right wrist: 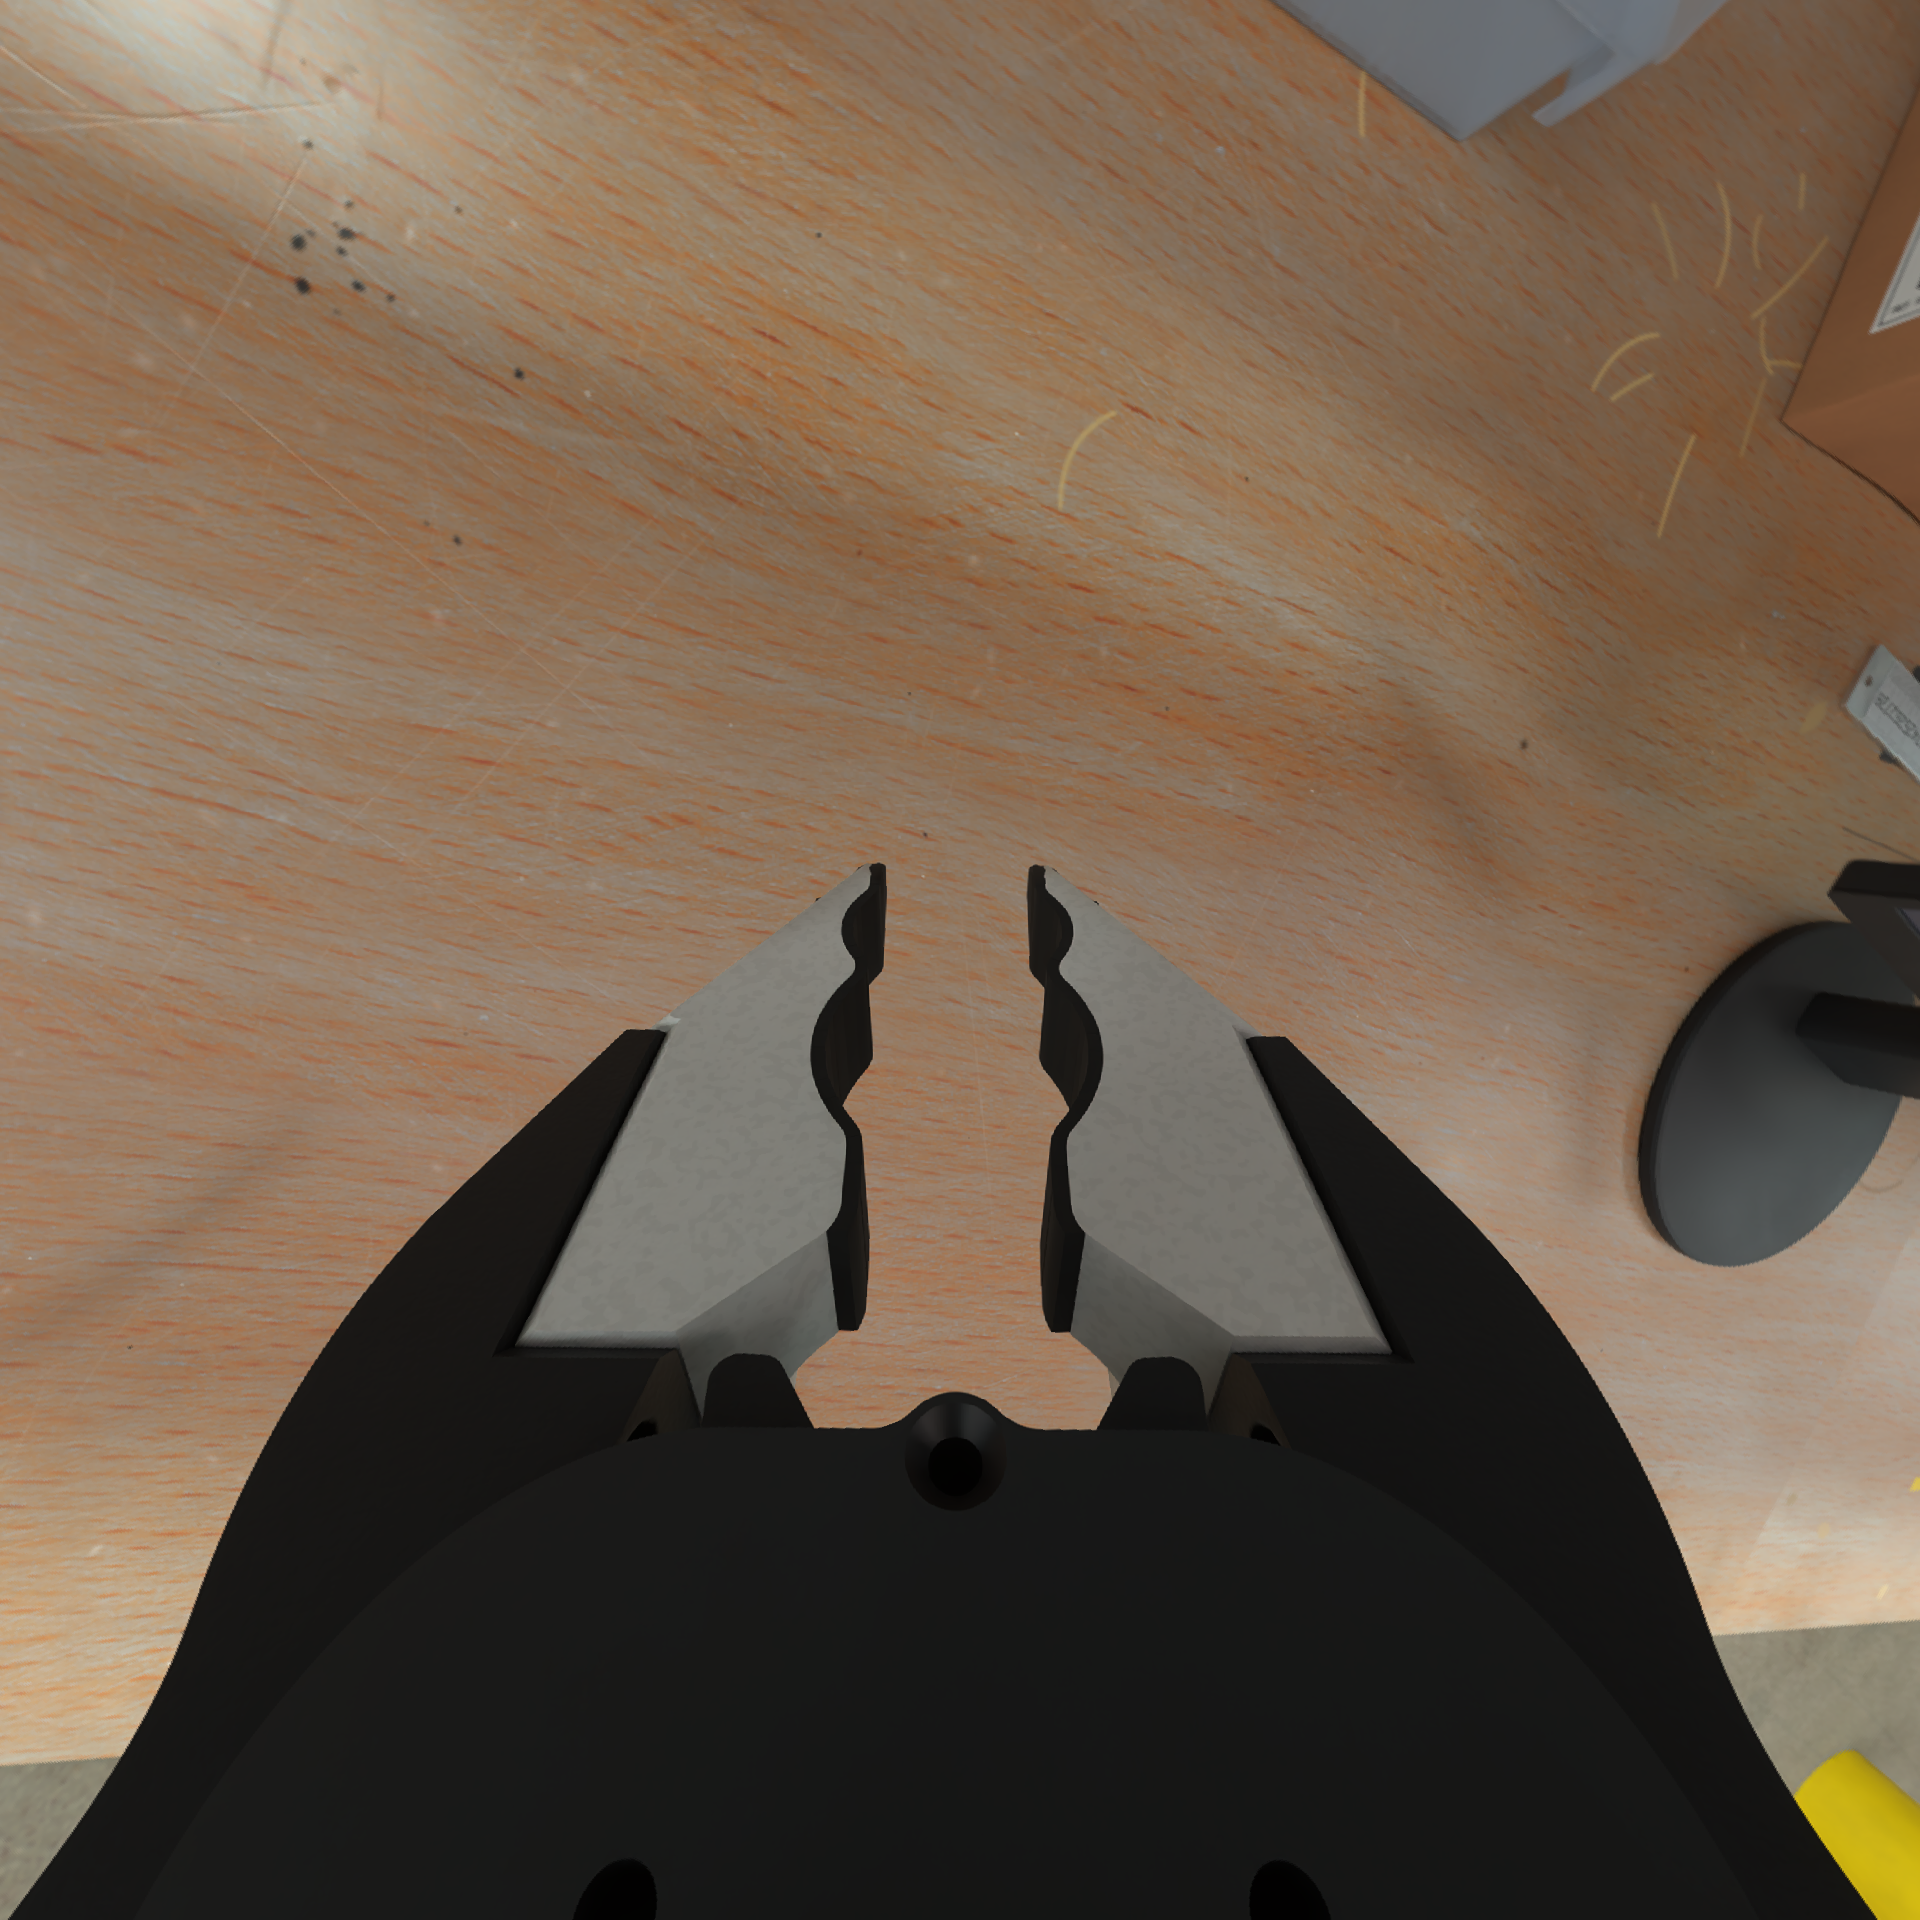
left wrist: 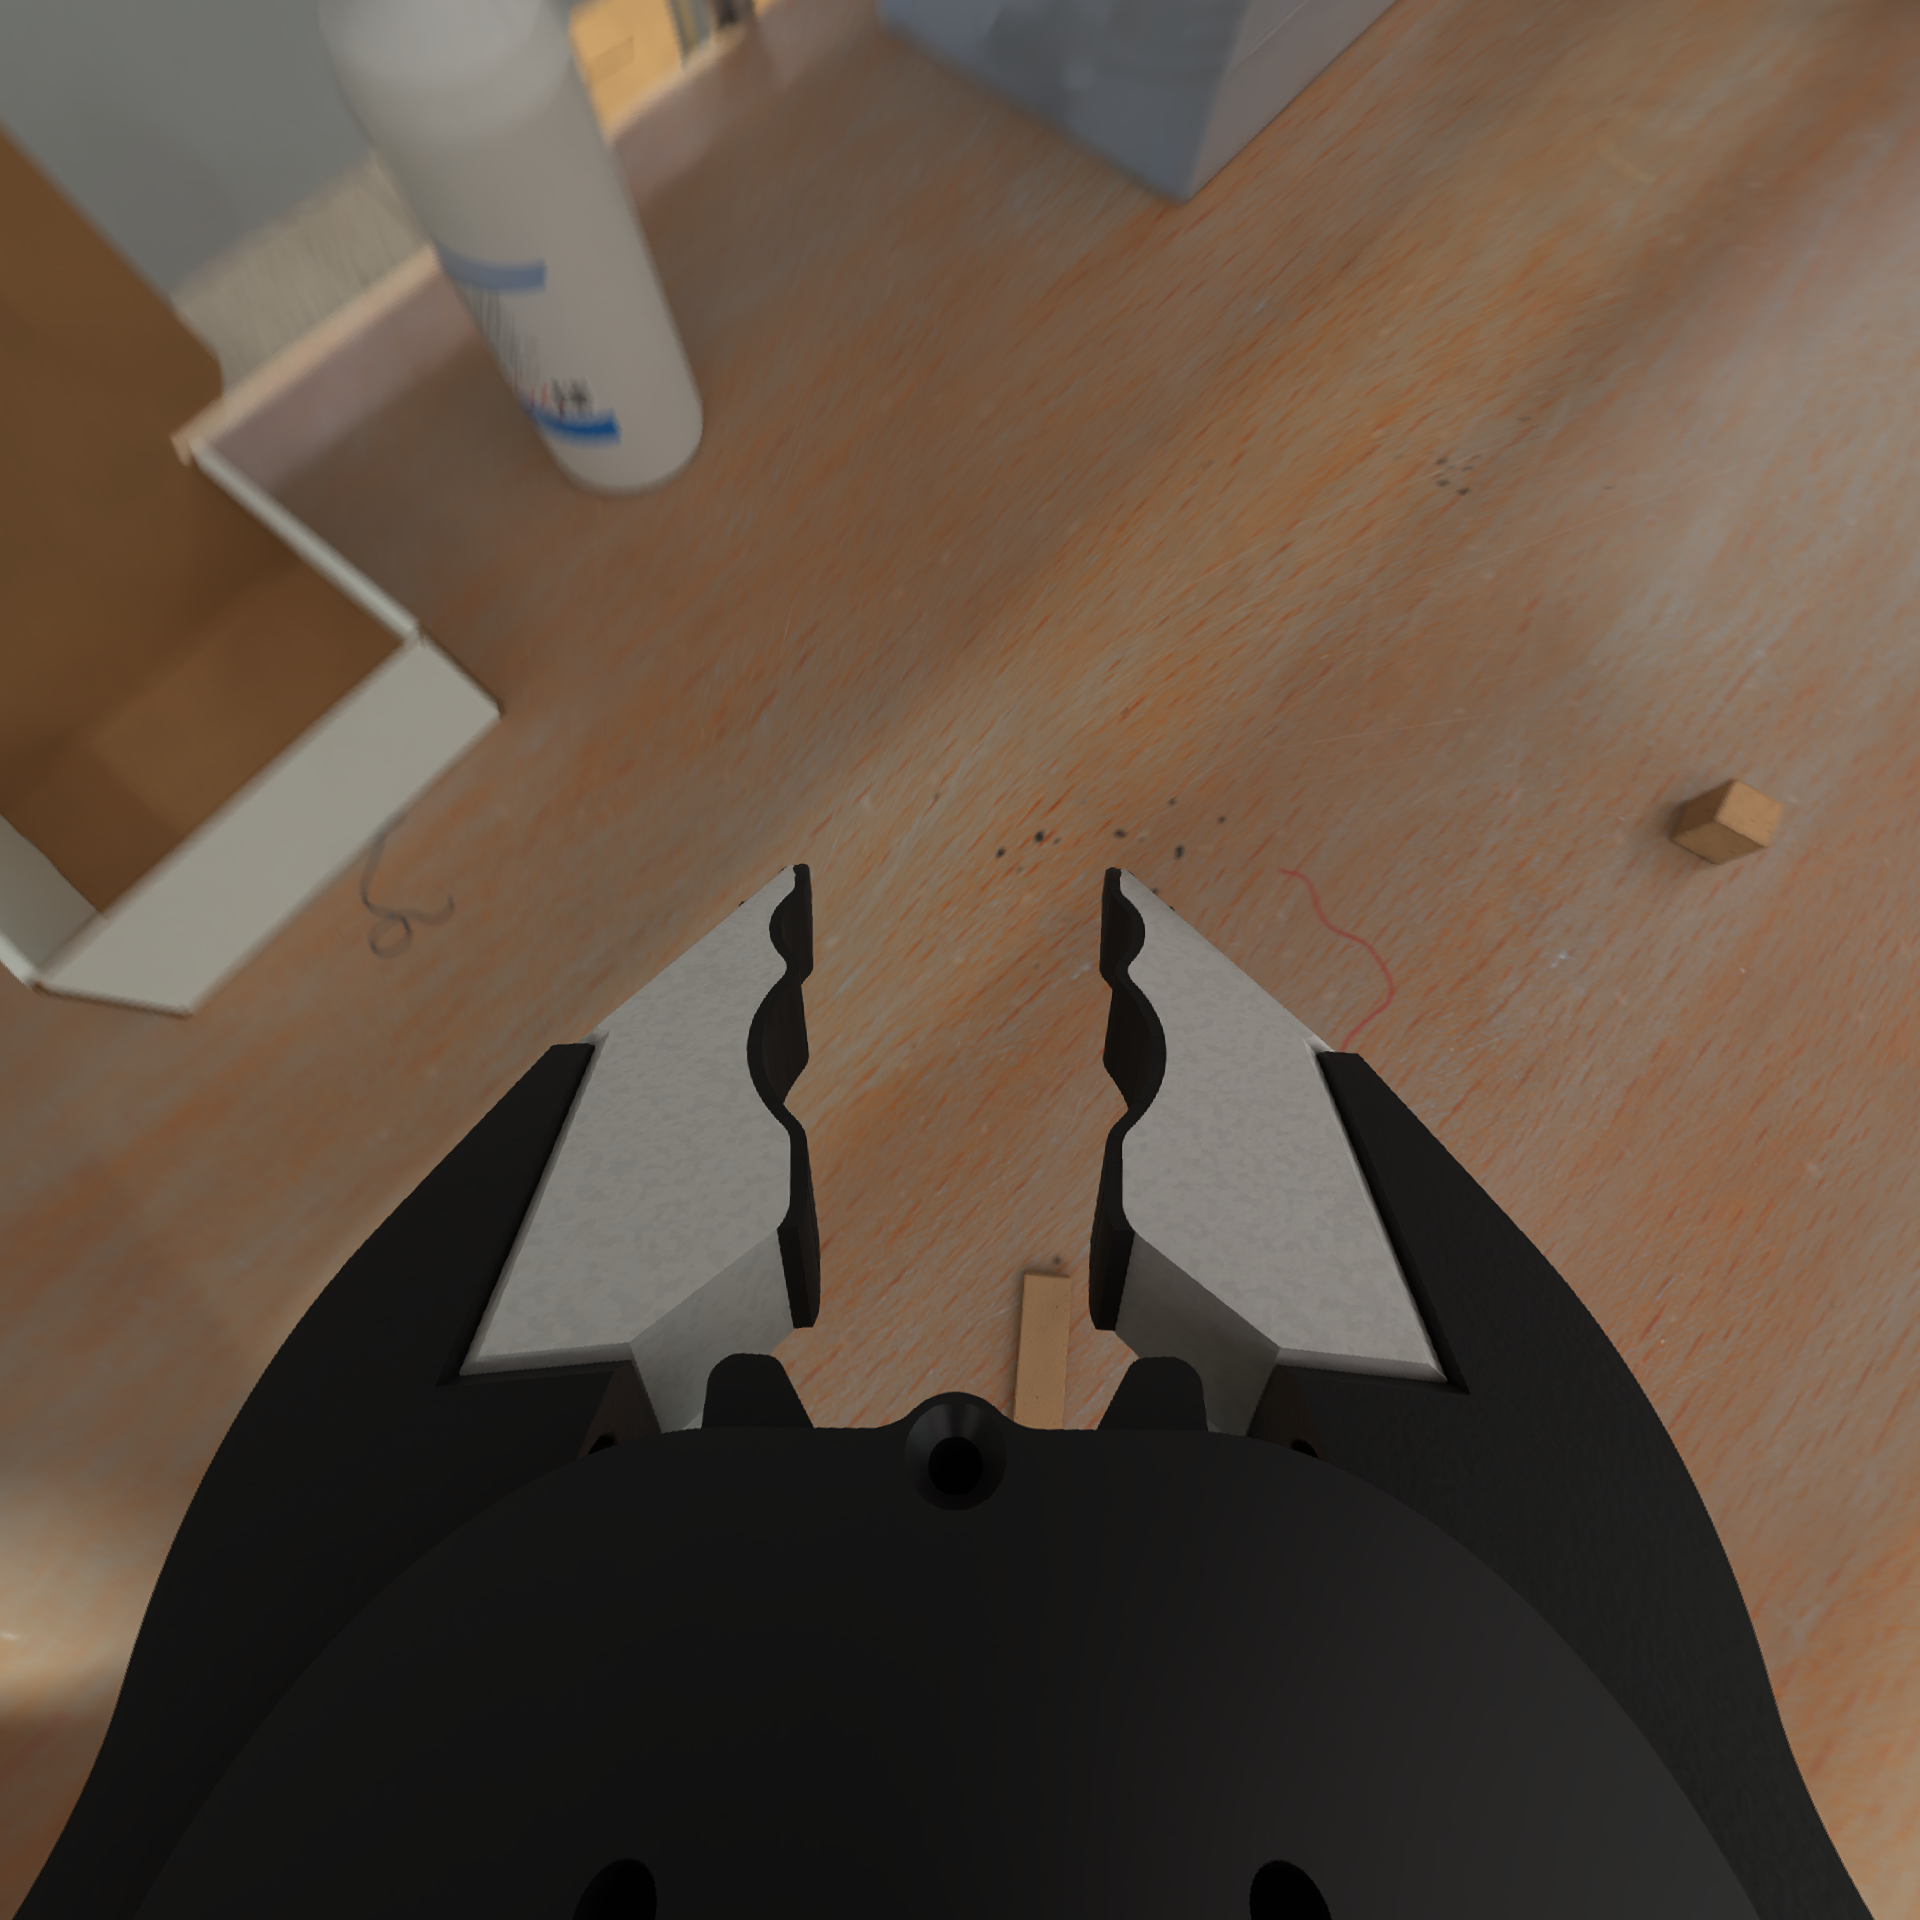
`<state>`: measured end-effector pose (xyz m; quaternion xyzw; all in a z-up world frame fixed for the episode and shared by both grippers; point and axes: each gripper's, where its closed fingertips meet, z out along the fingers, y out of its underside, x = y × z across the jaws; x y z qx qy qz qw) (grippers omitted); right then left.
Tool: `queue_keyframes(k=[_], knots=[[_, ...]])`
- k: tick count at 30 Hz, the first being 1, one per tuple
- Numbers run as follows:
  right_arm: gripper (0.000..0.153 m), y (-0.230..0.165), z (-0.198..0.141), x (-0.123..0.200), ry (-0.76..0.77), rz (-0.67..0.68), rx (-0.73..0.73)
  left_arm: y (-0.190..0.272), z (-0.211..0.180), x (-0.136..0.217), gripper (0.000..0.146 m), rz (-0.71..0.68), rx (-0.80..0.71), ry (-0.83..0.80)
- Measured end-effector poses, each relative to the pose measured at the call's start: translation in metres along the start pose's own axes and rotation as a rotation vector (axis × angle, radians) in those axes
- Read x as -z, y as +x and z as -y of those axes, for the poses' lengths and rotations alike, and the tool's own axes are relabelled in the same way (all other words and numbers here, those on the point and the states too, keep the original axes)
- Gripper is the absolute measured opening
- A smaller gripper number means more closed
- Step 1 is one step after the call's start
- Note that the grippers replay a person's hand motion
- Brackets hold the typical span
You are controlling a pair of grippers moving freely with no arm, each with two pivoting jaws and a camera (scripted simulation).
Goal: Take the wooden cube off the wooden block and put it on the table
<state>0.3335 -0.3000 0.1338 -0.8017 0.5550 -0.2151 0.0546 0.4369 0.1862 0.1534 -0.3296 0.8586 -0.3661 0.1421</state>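
Note:
In the left wrist view a small wooden cube (left wrist: 1725, 833) lies on the wooden table (left wrist: 1039, 623), far to the right of my left gripper (left wrist: 956, 883). A thin strip of a wooden block (left wrist: 1044, 1351) shows low between the fingers, mostly hidden by the gripper body. The cube is apart from it. My left gripper is open and empty above the table. In the right wrist view my right gripper (right wrist: 956, 878) is open with a narrower gap, empty, above the bare table (right wrist: 727, 520). Neither cube nor block shows there.
Left wrist view: an open white cardboard box (left wrist: 239, 790) at left, a white bottle (left wrist: 540, 260) behind it, a grey-white box (left wrist: 1143, 83) at the top. Right wrist view: a dark round stand base (right wrist: 1766, 1091) at right, a brown box (right wrist: 1870, 312), a grey box (right wrist: 1507, 52), the table's front edge below.

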Motion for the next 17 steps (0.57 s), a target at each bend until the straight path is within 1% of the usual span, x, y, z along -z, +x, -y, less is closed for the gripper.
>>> queue_keyframes(k=[2,3,4,6,8,10,11,14,17], knots=[[0.027,-0.004,0.003,-0.003,-0.008,0.009,0.015,-0.014,-0.013,-0.015,0.056,-0.044,0.083,-0.065],[0.027,-0.004,0.003,-0.005,-0.013,0.009,0.021,-0.015,-0.018,-0.021,0.056,-0.077,0.095,-0.105],[0.027,-0.005,0.004,-0.006,-0.017,0.007,0.025,-0.017,-0.023,-0.028,0.058,-0.106,0.071,-0.148],[0.027,-0.006,0.005,-0.007,-0.022,0.006,0.028,-0.02,-0.027,-0.043,0.061,-0.139,-0.069,-0.216],[0.027,-0.007,0.006,-0.009,-0.024,0.013,0.032,-0.024,-0.032,-0.057,0.059,-0.153,-0.211,-0.293],[0.027,-0.008,0.006,-0.011,-0.034,0.016,0.039,-0.029,-0.037,-0.066,0.055,-0.174,-0.302,-0.374],[0.027,-0.008,0.005,-0.012,-0.04,0.012,0.04,-0.032,-0.04,-0.069,0.053,-0.175,-0.307,-0.416],[0.027,-0.008,0.006,-0.014,-0.05,0.005,0.039,-0.035,-0.05,-0.08,0.048,-0.243,-0.222,-0.52],[0.027,-0.009,0.006,-0.014,-0.049,0.008,0.045,-0.038,-0.064,-0.09,0.051,-0.244,-0.196,-0.623]])
